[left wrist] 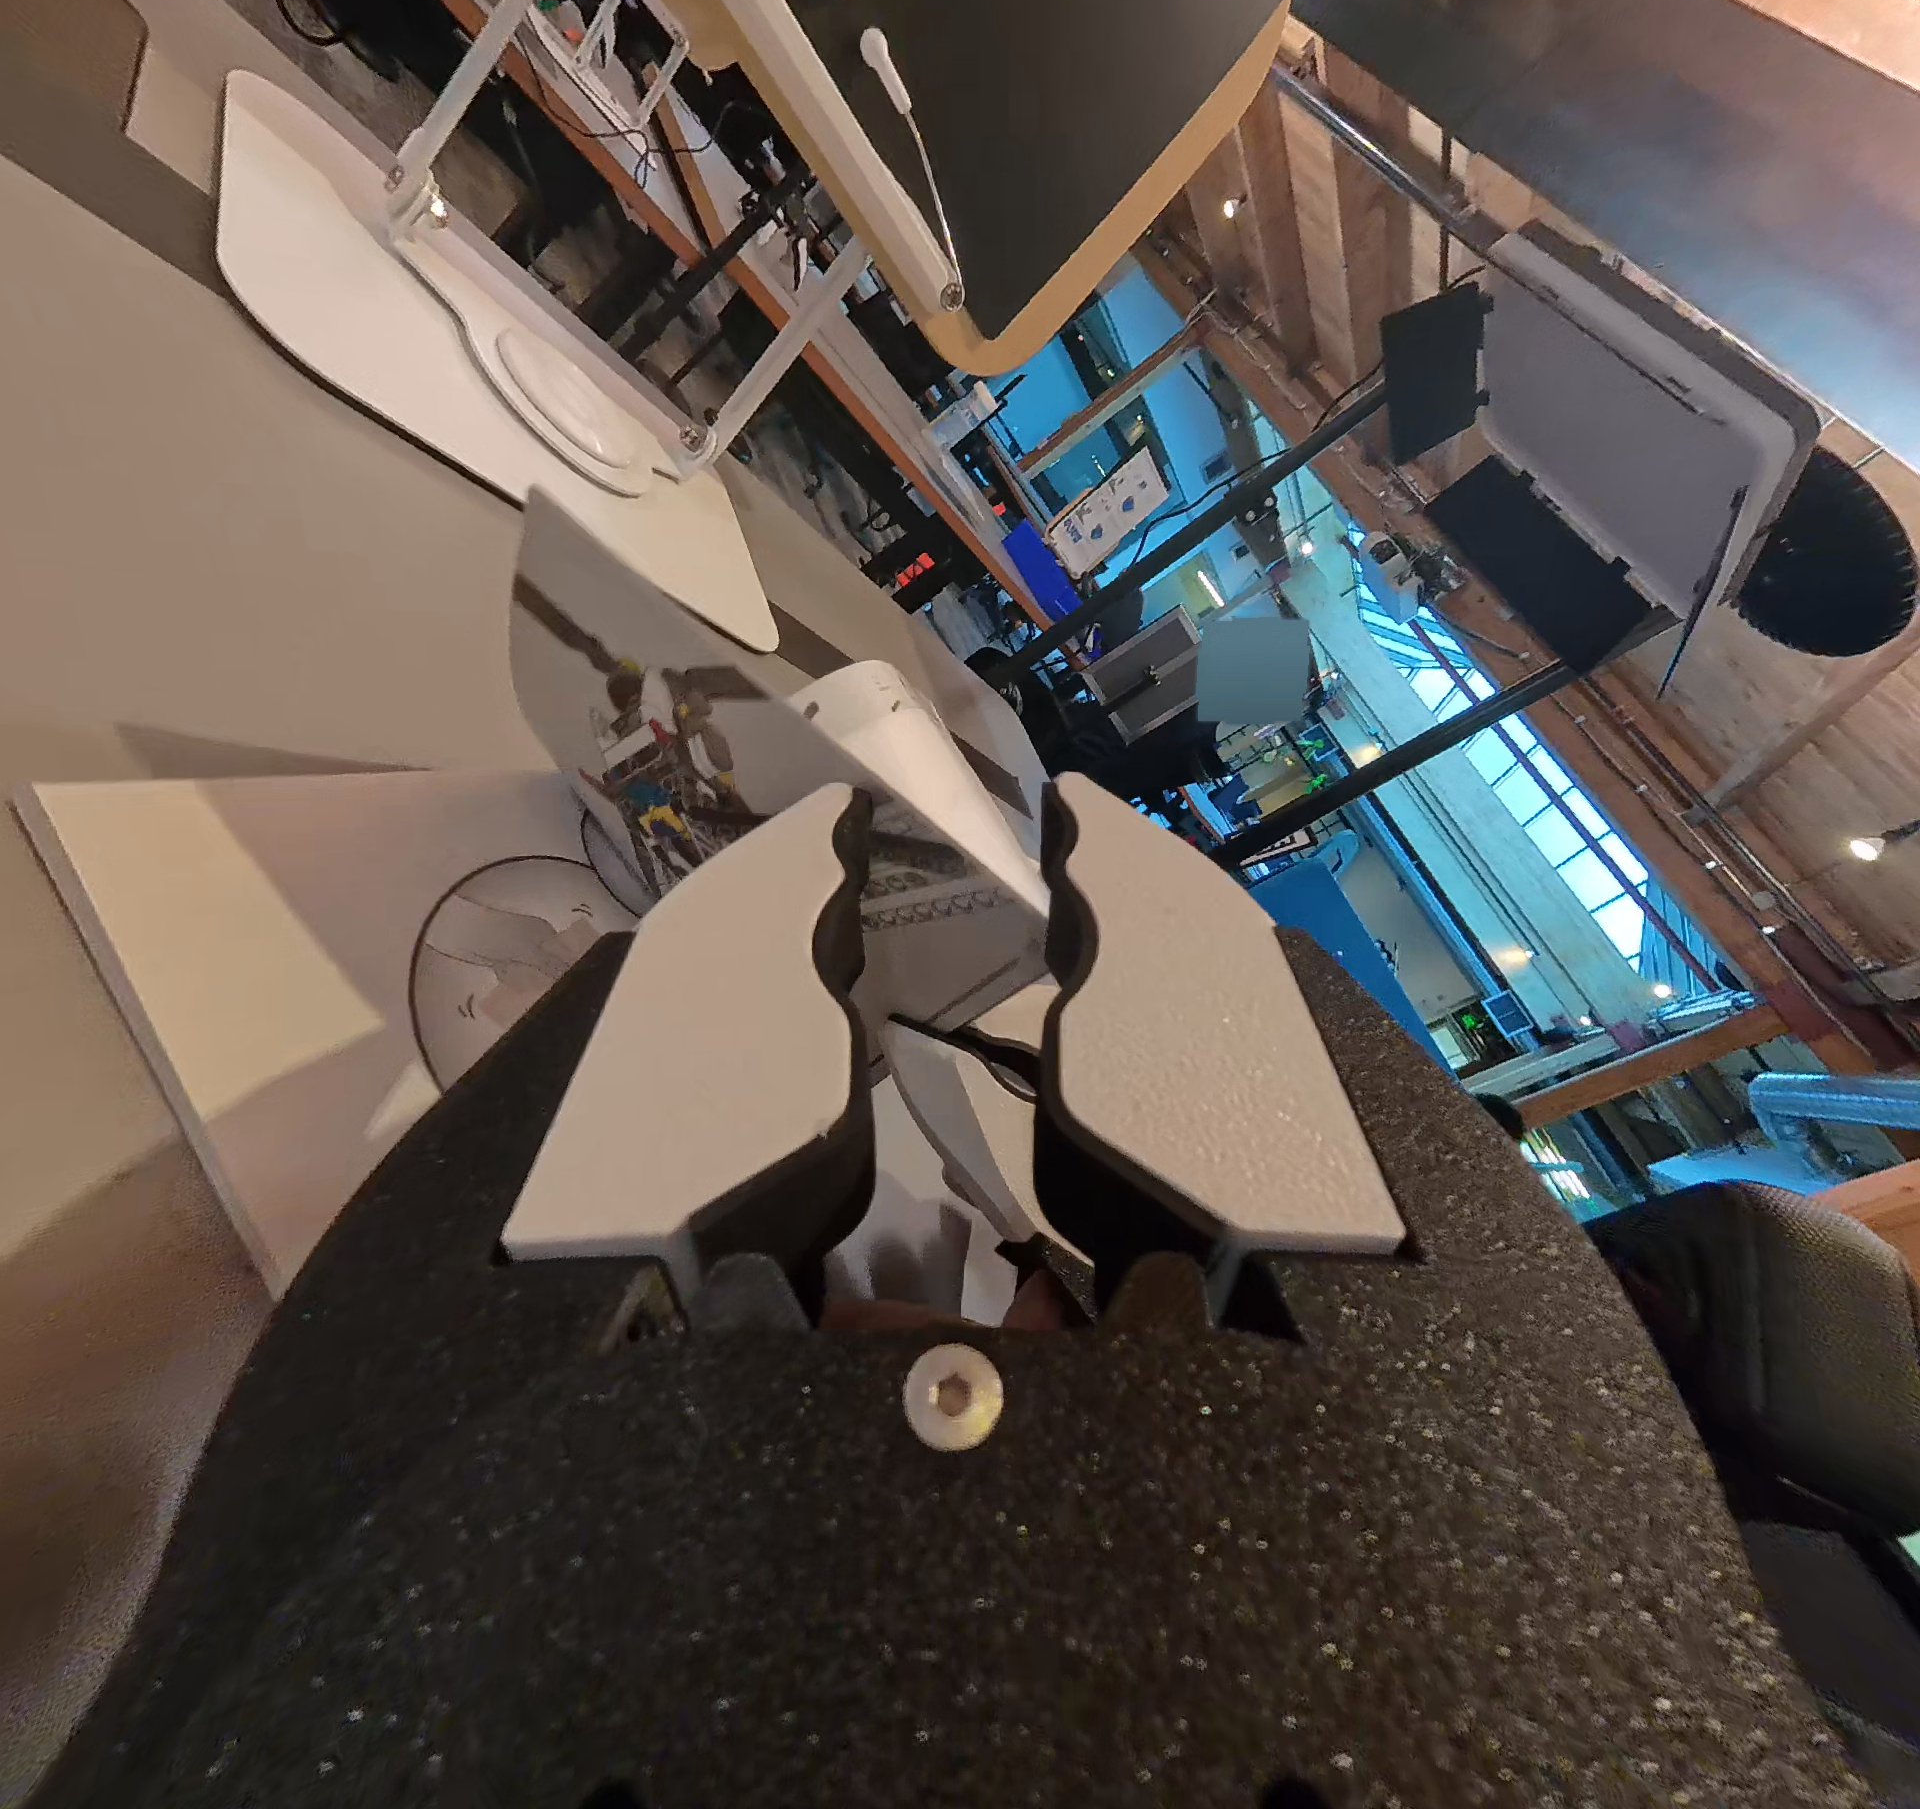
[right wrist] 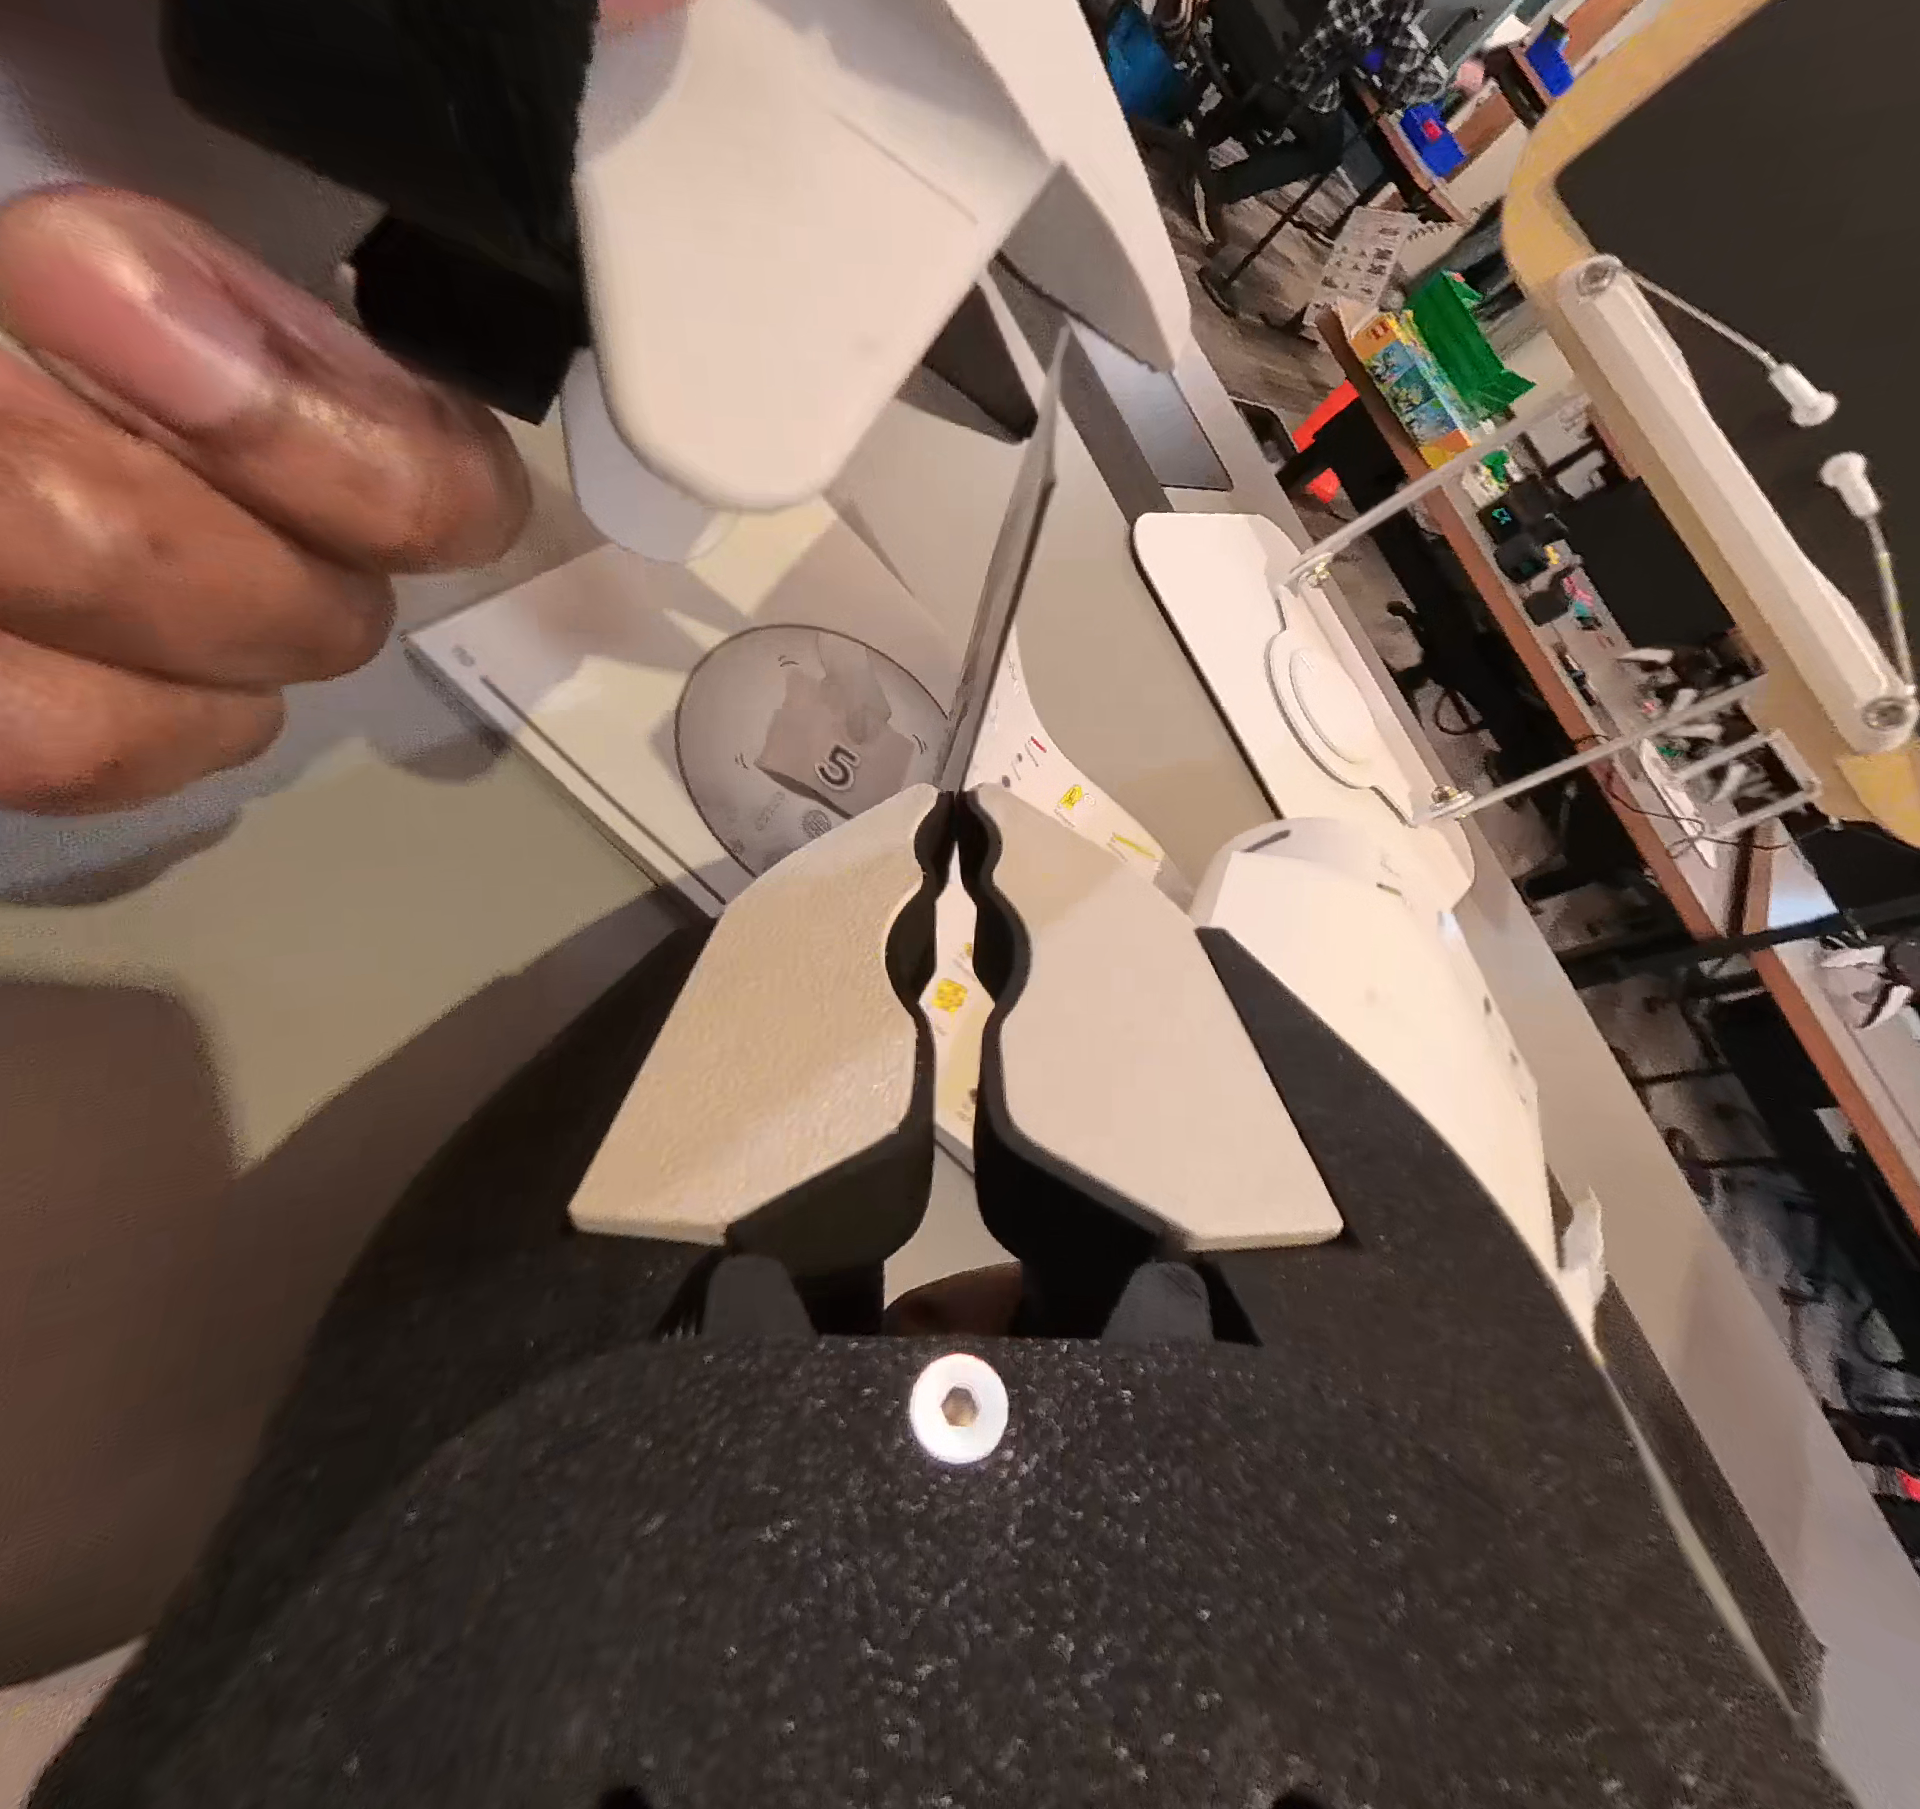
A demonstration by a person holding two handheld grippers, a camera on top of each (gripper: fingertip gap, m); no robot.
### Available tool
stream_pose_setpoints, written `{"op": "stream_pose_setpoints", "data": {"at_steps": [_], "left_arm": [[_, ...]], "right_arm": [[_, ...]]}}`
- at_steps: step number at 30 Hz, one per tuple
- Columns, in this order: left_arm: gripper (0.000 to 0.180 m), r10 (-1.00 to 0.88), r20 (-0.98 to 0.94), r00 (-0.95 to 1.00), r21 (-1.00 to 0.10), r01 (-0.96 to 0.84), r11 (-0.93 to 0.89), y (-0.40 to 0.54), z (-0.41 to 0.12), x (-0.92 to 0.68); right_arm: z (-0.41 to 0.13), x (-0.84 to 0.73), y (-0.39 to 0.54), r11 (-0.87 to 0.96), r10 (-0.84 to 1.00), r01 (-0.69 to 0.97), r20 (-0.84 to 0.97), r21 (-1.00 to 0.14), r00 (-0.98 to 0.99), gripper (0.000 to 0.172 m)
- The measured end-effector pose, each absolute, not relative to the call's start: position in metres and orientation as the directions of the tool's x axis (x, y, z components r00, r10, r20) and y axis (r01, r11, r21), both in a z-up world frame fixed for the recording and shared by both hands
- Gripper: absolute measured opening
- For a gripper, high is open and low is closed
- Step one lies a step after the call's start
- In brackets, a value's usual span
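Note:
A thin glossy printed sheet (left wrist: 665, 699) hangs in front of my left gripper (left wrist: 951, 803). The left jaws stand apart and the pads do not press on the sheet. In the right wrist view the same sheet (right wrist: 1003, 575) shows edge-on as a dark line running down into my right gripper (right wrist: 951, 803), whose pads are closed on its lower edge. One white finger (right wrist: 748, 305) of the left gripper shows at the top of that view, with a person's hand (right wrist: 208, 471) beside it. A flat white box with a round grey picture (right wrist: 790, 731) lies on the table beneath and also shows in the left wrist view (left wrist: 312, 928).
A white rounded device (right wrist: 1351, 907) stands to the right of the box. A flat white stand base with a round disc (right wrist: 1226, 616) lies farther back on the beige table (left wrist: 156, 533). A black panel with a tan rim (right wrist: 1766, 149) hangs above on thin rods. Cluttered benches lie beyond the table edge. Tip to tip, the grippers are about 7 centimeters apart.

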State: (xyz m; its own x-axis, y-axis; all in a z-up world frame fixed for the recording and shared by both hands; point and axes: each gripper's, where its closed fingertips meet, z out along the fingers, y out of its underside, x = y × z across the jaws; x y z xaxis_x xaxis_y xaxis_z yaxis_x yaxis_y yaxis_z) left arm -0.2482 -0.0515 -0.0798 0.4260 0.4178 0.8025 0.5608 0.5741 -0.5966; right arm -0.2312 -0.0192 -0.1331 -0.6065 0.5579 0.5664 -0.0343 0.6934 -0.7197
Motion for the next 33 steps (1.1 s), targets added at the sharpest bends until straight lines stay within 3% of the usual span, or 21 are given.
{"op": "stream_pose_setpoints", "data": {"at_steps": [21,33], "left_arm": [[0.045,0.383,0.858,0.342,-0.506,0.689,0.518,-0.034,-0.099,-0.24],[0.029,0.286,0.906,0.313,-0.422,0.726,0.542,-0.029,-0.101,-0.237]], "right_arm": [[-0.132,-0.226,0.006,0.627,0.613,-0.02,0.509,-0.779,-0.603,0.001],[-0.137,-0.219,0.005,0.627,0.569,-0.042,0.493,-0.778,-0.658,0.004]]}}
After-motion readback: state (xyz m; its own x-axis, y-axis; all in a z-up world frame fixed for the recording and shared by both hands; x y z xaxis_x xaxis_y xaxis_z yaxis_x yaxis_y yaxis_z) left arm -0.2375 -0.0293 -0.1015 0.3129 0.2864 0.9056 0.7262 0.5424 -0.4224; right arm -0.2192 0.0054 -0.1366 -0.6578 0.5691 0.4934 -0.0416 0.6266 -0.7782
